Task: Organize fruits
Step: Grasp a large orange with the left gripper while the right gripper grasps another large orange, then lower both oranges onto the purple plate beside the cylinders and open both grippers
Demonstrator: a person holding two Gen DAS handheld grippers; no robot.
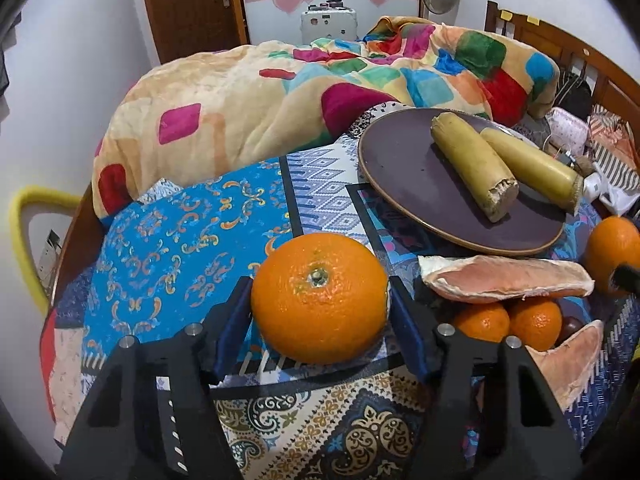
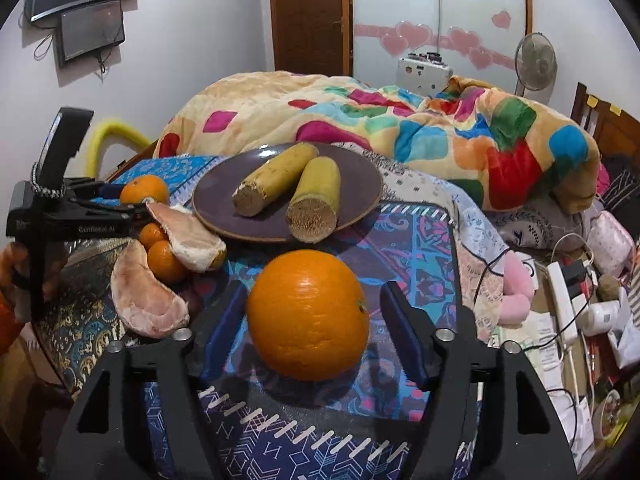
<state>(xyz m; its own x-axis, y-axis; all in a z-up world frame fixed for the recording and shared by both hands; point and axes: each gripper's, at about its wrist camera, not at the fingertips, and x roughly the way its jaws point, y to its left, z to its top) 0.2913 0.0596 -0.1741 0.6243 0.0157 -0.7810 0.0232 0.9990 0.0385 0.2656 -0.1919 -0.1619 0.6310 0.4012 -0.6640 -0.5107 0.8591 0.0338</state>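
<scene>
In the left wrist view a large orange (image 1: 320, 298) sits between the fingers of my left gripper (image 1: 320, 308); the blue pads touch both its sides. In the right wrist view another large orange (image 2: 307, 314) lies on the patterned cloth between the open fingers of my right gripper (image 2: 316, 324), with gaps on both sides. A dark purple plate (image 1: 404, 184) (image 2: 224, 196) holds two yellowish sugarcane pieces (image 1: 474, 166) (image 2: 314, 196). Pomelo segments (image 1: 508, 280) (image 2: 146, 300) and small tangerines (image 1: 534, 322) (image 2: 164, 260) lie beside it.
The left gripper body (image 2: 68, 216) shows at the left of the right wrist view. A colourful quilt (image 1: 248, 92) (image 2: 440, 128) is heaped behind the plate. A power strip, cables and clutter (image 2: 568, 300) lie at the right. A wooden headboard (image 1: 560, 44) stands at the far right.
</scene>
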